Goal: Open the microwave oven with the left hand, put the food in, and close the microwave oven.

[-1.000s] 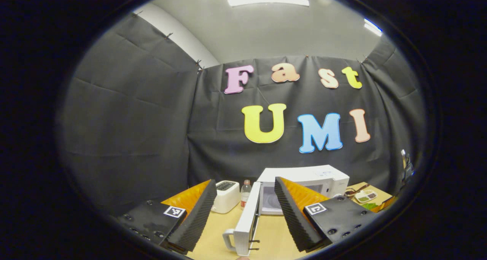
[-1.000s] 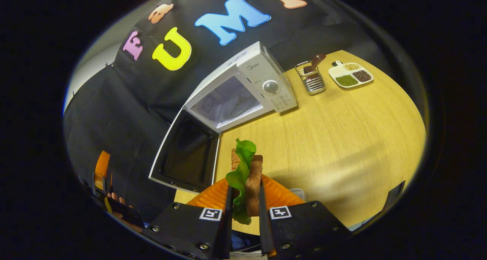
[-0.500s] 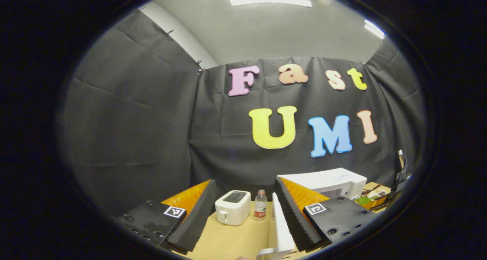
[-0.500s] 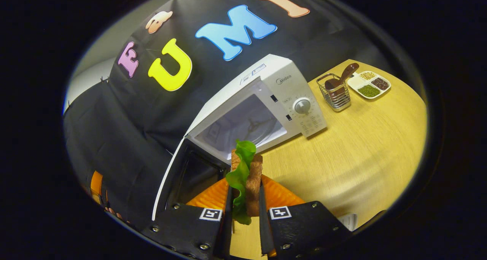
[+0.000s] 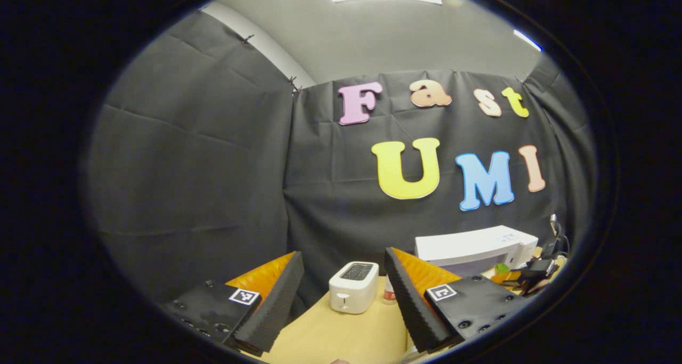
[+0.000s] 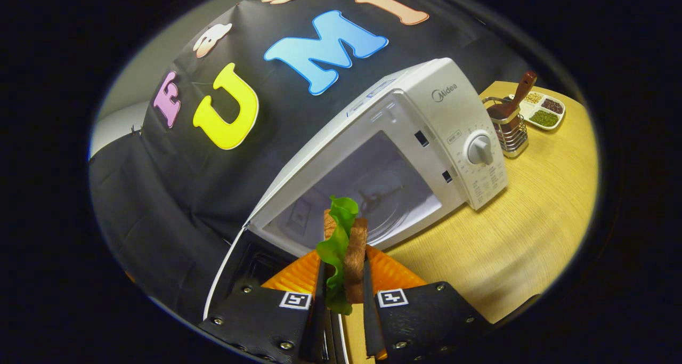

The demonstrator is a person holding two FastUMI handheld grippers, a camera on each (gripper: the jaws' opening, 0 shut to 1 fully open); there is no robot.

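Closer now, white microwave [image 6: 405,156] gapes open before lettuce-and-bread sandwich [image 6: 343,247].

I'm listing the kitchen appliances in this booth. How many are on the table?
2: the microwave, door open, at the table's back, and a white toaster to its left. More may be hidden.

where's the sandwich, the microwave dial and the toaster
sandwich [image 6: 349,249], right gripper view, on the bread slice beside the lettuce
microwave dial [image 6: 479,150], right gripper view, on the knob's face
toaster [image 5: 354,288], left gripper view, on its white front side
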